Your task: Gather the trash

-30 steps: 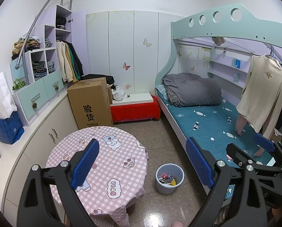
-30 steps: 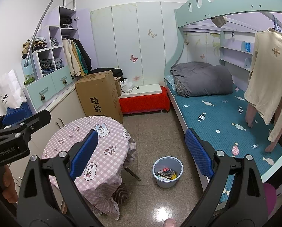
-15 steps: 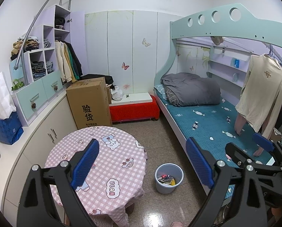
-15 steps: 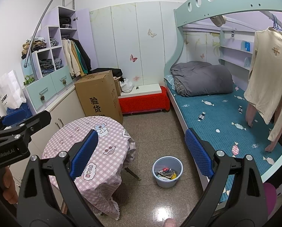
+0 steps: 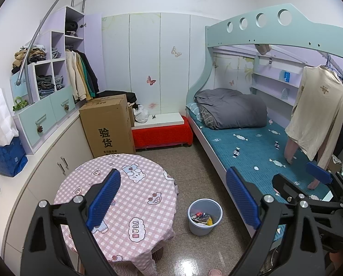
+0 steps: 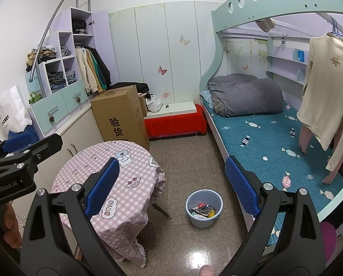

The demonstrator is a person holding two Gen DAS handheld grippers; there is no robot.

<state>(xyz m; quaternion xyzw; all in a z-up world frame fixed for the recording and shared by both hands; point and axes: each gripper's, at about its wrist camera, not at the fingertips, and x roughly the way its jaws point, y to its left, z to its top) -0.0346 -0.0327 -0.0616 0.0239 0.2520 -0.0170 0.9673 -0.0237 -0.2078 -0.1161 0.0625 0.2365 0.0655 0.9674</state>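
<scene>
Both claws hung wide open and empty, left claw (image 5: 172, 199), right claw (image 6: 171, 185). The trash bucket (image 5: 204, 216) sat on bare floor just below, between desk (image 5: 116, 195) edge and bed (image 5: 252, 151) edge.

A round table (image 5: 125, 197) in a pink checked cloth is sitting under the left jaw. A cardboard box (image 5: 107, 126) is standing beyond it, and a teal bed (image 5: 252, 147) is stretching past the right jaw.
</scene>
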